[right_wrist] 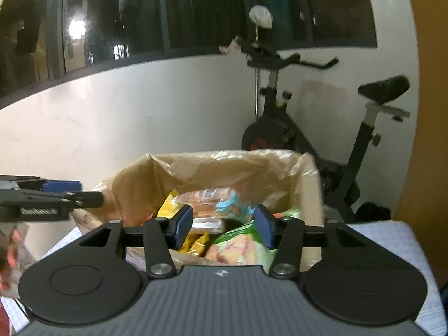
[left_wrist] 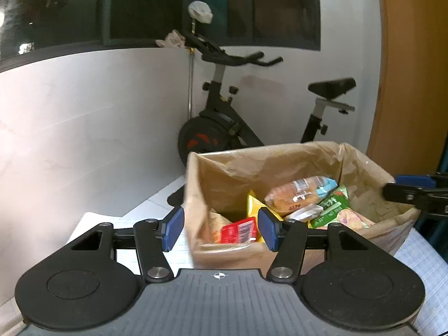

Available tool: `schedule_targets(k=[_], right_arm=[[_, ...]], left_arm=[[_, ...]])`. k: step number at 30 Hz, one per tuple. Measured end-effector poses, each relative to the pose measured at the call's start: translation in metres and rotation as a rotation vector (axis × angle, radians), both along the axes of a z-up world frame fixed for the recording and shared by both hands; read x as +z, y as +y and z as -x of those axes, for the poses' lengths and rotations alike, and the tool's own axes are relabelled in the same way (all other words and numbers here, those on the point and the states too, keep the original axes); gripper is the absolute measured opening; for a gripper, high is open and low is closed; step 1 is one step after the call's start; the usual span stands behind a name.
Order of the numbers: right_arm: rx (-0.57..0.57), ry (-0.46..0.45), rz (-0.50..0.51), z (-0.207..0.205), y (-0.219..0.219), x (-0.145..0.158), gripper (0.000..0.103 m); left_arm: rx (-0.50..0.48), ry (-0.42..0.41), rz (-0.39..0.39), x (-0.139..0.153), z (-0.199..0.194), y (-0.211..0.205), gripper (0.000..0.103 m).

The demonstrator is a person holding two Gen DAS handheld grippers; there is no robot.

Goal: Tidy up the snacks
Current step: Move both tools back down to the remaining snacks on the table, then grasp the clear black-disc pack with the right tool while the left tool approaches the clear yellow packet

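- The left gripper (left_wrist: 221, 228) is hovering wide, holding nothing, at the near left corner of the bag (left_wrist: 280, 162).
- The right gripper (right_wrist: 224, 225) is hovering wide over the bag's near rim, holding nothing.
- The bag is sitting open on the cloth (left_wrist: 425, 263), holding bread (left_wrist: 294, 196), a red packet (left_wrist: 239, 231), a yellow packet (left_wrist: 253, 203) and a green pouch (left_wrist: 333, 210).
- A bike (left_wrist: 224, 123) is standing behind, by the wall.

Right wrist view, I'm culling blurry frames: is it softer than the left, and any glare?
Right wrist view: snacks in the paper bag look smeared, and lamp glare reflects in the dark window. Left wrist view: sharper, the red packet reads clearly; fisheye bends the window ledge in both.
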State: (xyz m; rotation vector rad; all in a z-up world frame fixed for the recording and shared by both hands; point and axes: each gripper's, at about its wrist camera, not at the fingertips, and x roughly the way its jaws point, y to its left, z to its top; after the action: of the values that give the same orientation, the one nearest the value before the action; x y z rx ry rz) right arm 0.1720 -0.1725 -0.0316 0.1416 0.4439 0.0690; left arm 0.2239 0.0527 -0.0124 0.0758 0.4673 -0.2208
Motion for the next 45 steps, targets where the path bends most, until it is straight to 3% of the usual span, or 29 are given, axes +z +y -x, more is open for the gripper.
schedule_targets(k=[10, 17, 20, 26, 31, 34, 45], right_arm=[[-0.122, -0.014, -0.002, 0.059, -0.042, -0.018, 0.053], [-0.170, 0.120, 0.035, 0.079, -0.057, -0.071, 0.053], [-0.154, 0.191, 0.049, 0.080, -0.059, -0.103, 0.066], [-0.126, 0.319, 0.059, 0.077, -0.056, -0.155, 0.072], [-0.136, 0.341, 0.014, 0.073, -0.060, -0.174, 0.071], [-0.140, 0.339, 0.029, 0.072, -0.056, -0.179, 0.057], [-0.138, 0.277, 0.051, 0.079, -0.050, -0.186, 0.054]], left_arm=[[0.082, 0.006, 0.091, -0.012, 0.036, 0.040, 0.063], [0.119, 0.042, 0.121, -0.040, 0.048, 0.039, 0.066], [0.116, 0.083, 0.123, -0.054, 0.046, 0.035, 0.066], [0.098, 0.145, 0.096, -0.078, 0.047, 0.022, 0.066], [0.086, 0.200, 0.090, -0.097, 0.045, 0.017, 0.066], [0.074, 0.233, 0.087, -0.108, 0.045, 0.014, 0.066], [0.012, 0.360, 0.051, -0.150, 0.054, -0.013, 0.067]])
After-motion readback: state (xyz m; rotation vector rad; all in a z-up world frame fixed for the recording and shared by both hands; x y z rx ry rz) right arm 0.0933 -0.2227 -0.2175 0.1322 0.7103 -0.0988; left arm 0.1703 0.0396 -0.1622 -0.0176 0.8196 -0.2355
